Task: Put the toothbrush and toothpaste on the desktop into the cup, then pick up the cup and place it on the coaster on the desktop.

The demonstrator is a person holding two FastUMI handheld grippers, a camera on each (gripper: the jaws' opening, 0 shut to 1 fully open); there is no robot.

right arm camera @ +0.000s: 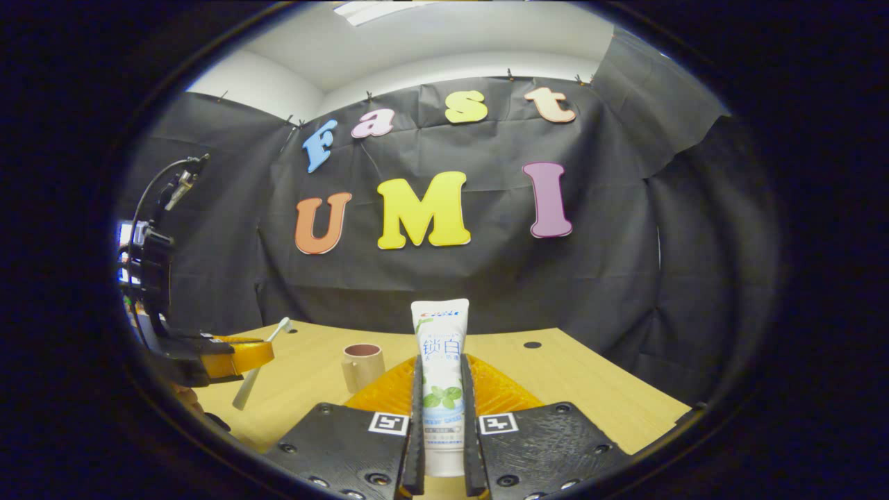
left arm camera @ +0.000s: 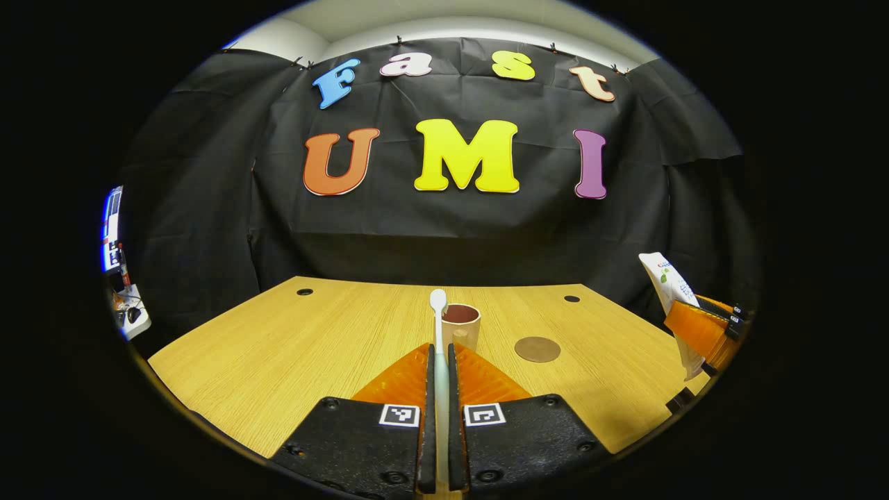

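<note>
In the left gripper view my left gripper [left arm camera: 438, 361] is shut on a white toothbrush [left arm camera: 438, 326], whose head points up just left of the beige cup [left arm camera: 461, 325]. A round brown coaster [left arm camera: 537, 348] lies on the wooden desktop [left arm camera: 278, 361] to the right of the cup. At that view's right edge the right gripper [left arm camera: 698, 330] holds the white toothpaste tube [left arm camera: 668, 281]. In the right gripper view my right gripper [right arm camera: 441, 368] is shut on the upright toothpaste tube [right arm camera: 440, 361]. The cup [right arm camera: 362, 366] stands left of it, and the left gripper [right arm camera: 236, 355] carries the toothbrush [right arm camera: 260, 364] above the desk.
The desktop [right arm camera: 590, 396] has two small dark cable holes near its far edge. Black cloth walls close the booth behind and at both sides. Some equipment [left arm camera: 114, 264] shows past the table's left edge.
</note>
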